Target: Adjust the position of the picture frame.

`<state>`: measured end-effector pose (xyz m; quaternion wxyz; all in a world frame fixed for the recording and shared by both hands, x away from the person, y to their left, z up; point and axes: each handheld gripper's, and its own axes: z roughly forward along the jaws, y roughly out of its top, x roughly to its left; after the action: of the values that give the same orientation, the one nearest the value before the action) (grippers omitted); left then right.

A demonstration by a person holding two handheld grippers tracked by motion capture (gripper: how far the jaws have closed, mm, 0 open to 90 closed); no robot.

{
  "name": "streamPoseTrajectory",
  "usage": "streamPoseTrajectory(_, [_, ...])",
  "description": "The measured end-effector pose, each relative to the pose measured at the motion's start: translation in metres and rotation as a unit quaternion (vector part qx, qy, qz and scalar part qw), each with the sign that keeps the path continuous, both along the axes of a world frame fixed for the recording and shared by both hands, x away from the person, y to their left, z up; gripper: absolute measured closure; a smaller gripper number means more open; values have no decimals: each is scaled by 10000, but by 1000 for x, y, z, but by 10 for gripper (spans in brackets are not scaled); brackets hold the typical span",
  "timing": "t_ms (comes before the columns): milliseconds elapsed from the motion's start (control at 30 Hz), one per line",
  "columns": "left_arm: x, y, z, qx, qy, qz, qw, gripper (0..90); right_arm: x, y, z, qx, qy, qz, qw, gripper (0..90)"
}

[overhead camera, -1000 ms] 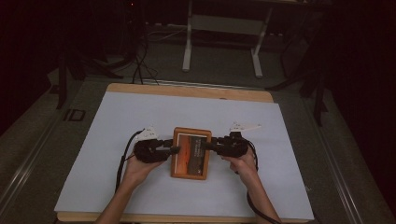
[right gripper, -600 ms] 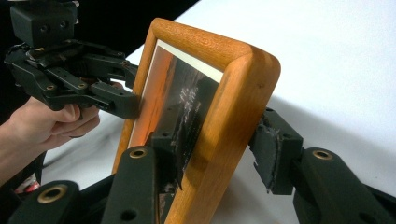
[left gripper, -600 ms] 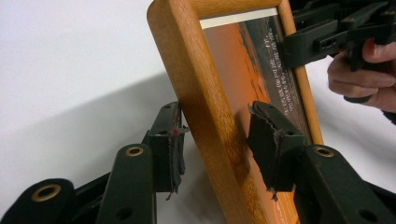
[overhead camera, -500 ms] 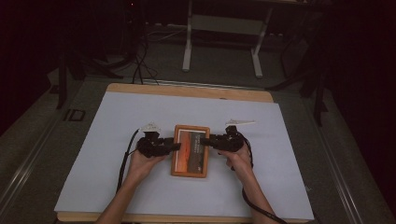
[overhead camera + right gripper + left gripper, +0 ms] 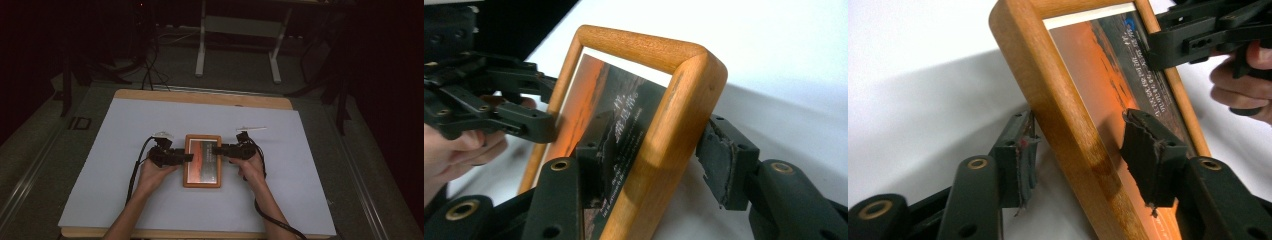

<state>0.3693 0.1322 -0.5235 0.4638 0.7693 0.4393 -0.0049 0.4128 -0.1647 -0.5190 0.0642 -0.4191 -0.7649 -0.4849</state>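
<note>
A wooden picture frame [image 5: 202,161] holding an orange sunset print is in the middle of the white table. My left gripper [image 5: 189,157] is shut on its left rail, and my right gripper [image 5: 216,149] is shut on its right rail. In the left gripper view the two pads of the left gripper [image 5: 1083,150] straddle the wooden rail [image 5: 1063,115], one pad on the glass, and the right gripper [image 5: 1198,35] shows across the frame. In the right gripper view the right gripper [image 5: 659,150] clamps the frame's corner [image 5: 684,95]. The left gripper [image 5: 499,115] holds the far rail. A shadow lies under the frame.
A white sheet [image 5: 125,150] covers the wooden table. A small white strip [image 5: 252,128] lies just behind the right gripper. Beyond the table's far edge stand the legs of another stand [image 5: 235,45], and cables [image 5: 150,75] lie on the dark floor.
Both grippers and the frame between them have shifted a little away from the person. The grips on the two rails are the same.
</note>
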Motion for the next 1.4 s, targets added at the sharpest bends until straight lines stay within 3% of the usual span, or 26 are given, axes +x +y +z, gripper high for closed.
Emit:
streamPoseTrajectory(33, [0,0,0,0,0,0,10000,471,0,0,0,-77,-14,-24,10000,504])
streamPoseTrajectory(67, [4,0,-5,-55,141,4,9999,465,-1,1,-2,-207,-28,-80,9998,500])
streamPoseTrajectory(133, [6,0,-7,-104,198,-16,9997,464,0,0,-5,-163,33,-134,9998,499])
streamPoseTrajectory(500, [11,-4,-6,-57,192,-160,9997,457,-4,-4,-4,-256,26,-193,9995,489])
streamPoseTrajectory(667, [8,-7,-3,146,60,-159,9997,410,-5,-2,-2,-393,-52,-162,9991,464])
streamPoseTrajectory(767, [6,-4,1,138,-15,-84,9999,396,-7,-1,-1,-502,-95,-193,9985,453])
streamPoseTrajectory(967, [0,5,9,116,-223,86,9996,407,-11,-3,7,-784,-403,-418,9952,455])
streamPoseTrajectory(1200, [-10,13,21,148,-583,387,9974,416,-21,-3,19,-948,-753,-376,9919,448])
streamPoseTrajectory(1400, [-19,13,26,381,-855,488,9944,416,-29,3,26,-1232,-1043,-282,9865,451])
